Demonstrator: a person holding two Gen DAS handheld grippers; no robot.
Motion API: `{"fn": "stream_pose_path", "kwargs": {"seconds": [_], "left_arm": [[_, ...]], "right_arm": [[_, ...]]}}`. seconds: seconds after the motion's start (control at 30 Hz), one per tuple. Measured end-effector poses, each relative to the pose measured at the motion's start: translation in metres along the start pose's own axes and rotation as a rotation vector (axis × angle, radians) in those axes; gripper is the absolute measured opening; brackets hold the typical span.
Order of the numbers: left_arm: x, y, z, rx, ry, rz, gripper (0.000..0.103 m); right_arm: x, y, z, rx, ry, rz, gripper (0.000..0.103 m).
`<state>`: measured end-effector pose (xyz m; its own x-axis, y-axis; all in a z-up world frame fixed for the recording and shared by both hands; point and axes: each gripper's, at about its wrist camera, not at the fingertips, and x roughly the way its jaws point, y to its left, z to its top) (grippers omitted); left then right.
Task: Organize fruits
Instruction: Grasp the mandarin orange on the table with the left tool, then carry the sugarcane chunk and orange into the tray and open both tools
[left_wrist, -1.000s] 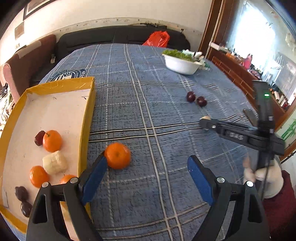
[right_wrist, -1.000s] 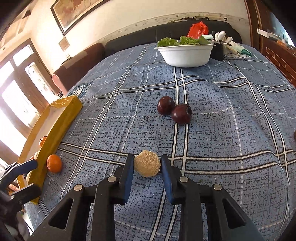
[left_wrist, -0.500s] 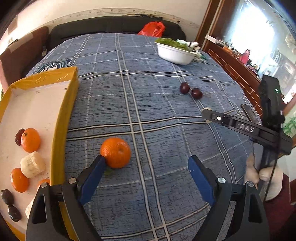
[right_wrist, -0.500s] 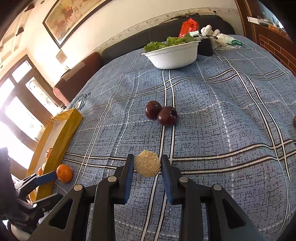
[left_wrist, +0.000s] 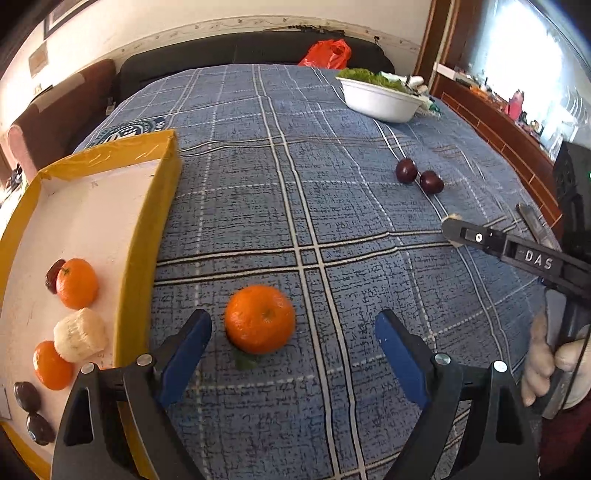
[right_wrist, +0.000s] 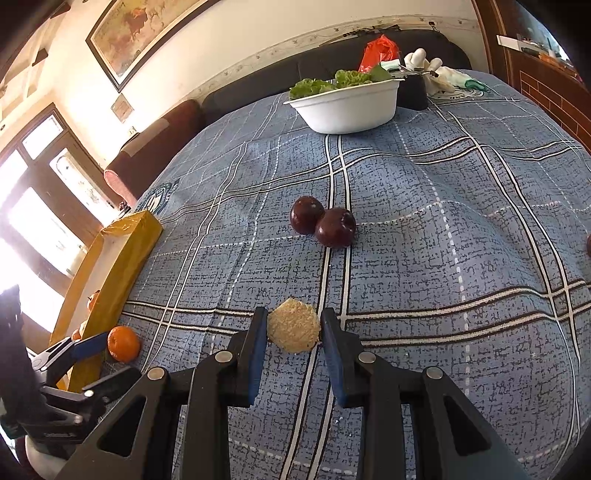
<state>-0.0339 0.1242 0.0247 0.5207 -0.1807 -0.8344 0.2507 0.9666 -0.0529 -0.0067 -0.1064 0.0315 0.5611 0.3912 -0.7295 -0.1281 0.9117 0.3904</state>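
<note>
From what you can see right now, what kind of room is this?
Most likely a home living or dining room. A dark sofa runs along the wall behind the table, a framed painting hangs above it, and the table wears a blue plaid cloth with a white bowl of greens.

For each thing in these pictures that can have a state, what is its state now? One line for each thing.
left gripper: open, jaws either side of the orange, not touching it
orange: on the cloth, outside the tray
right gripper: shut on the banana piece
banana piece: held between the fingers
two plums: on the cloth, touching each other
yellow tray: partly filled with fruit
white bowl: upright, holding greens
</note>
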Motion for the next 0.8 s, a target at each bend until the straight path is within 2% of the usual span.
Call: {"fn": "stream_pose_path", "kwargs": {"seconds": [0.1, 0.23, 0.3, 0.4, 0.53, 0.7, 0.8], "left_arm": [[0.008, -0.014, -0.001, 0.068, 0.016, 0.025, 0.084], [0.007, -0.024, -0.002, 0.105, 0.006, 0.063, 0.035], [0.006, -0.023, -0.001, 0.090, 0.005, 0.069, 0.035], [-0.002, -0.016, -0.003, 0.044, -0.006, 0.040, 0.035], [-0.024, -0.002, -0.008, -0.031, -0.054, 0.008, 0.035], [-0.065, 0.031, -0.019, -0.129, -0.126, -0.002, 0.035], [-0.090, 0.064, -0.028, -0.202, -0.170, 0.019, 0.035]], "right_arm": [[0.000, 0.000, 0.000, 0.000, 0.001, 0.004, 0.032], [0.001, 0.000, 0.000, -0.007, 0.002, 0.007, 0.032], [0.001, 0.003, -0.001, -0.020, 0.001, 0.000, 0.032], [0.000, 0.006, -0.001, -0.034, -0.011, -0.024, 0.031], [-0.004, 0.008, -0.002, -0.042, -0.041, -0.064, 0.031], [-0.003, 0.015, -0.003, -0.065, -0.033, -0.123, 0.031], [-0.009, 0.024, -0.005, -0.067, -0.016, -0.112, 0.032]]}}
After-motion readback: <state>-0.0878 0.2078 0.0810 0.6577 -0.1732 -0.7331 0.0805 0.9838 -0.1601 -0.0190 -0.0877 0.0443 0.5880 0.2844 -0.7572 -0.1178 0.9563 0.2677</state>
